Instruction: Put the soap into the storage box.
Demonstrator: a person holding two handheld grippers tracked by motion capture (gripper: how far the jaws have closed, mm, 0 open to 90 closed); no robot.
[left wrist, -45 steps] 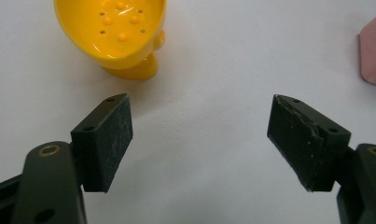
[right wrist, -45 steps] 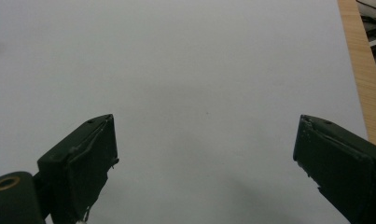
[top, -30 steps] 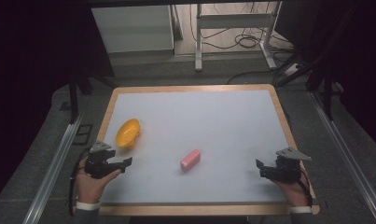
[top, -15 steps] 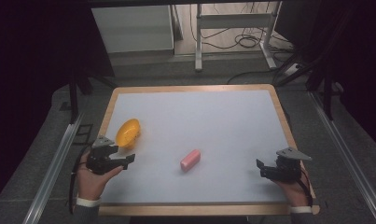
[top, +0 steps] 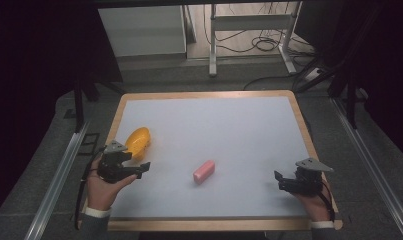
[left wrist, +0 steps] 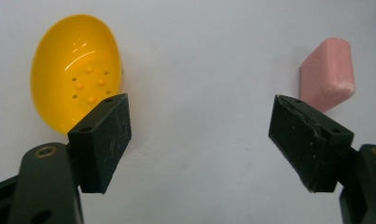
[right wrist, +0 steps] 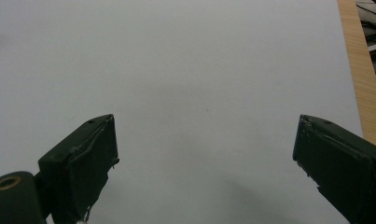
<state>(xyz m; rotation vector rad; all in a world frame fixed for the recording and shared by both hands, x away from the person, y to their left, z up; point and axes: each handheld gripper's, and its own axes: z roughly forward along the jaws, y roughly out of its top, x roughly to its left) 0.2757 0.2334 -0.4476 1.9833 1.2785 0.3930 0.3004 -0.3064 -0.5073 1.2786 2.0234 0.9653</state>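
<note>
Near the left edge of the worktop (top: 209, 107) we hold the left gripper (top: 135, 170) just beside the yellow bowl (top: 138, 140), with its jaws wide apart and nothing between them. In the left gripper view one jaw stands in front of the lower rim of the yellow bowl (left wrist: 76, 77), and the pink block (left wrist: 329, 74) lies beyond the other jaw. We judge that the work is only at its start: neither thing is grasped or lifted, and the approach, the closing of the jaws and the carrying are all left to do.

The pink block (top: 204, 171) rests a little below the middle of the worktop, well apart from both grippers. Near the right edge, towards the front corner, the right gripper (top: 283, 181) waits with jaws wide as well, over bare surface.

We count one yellow bowl, one pink block, two grippers and two hands.
</note>
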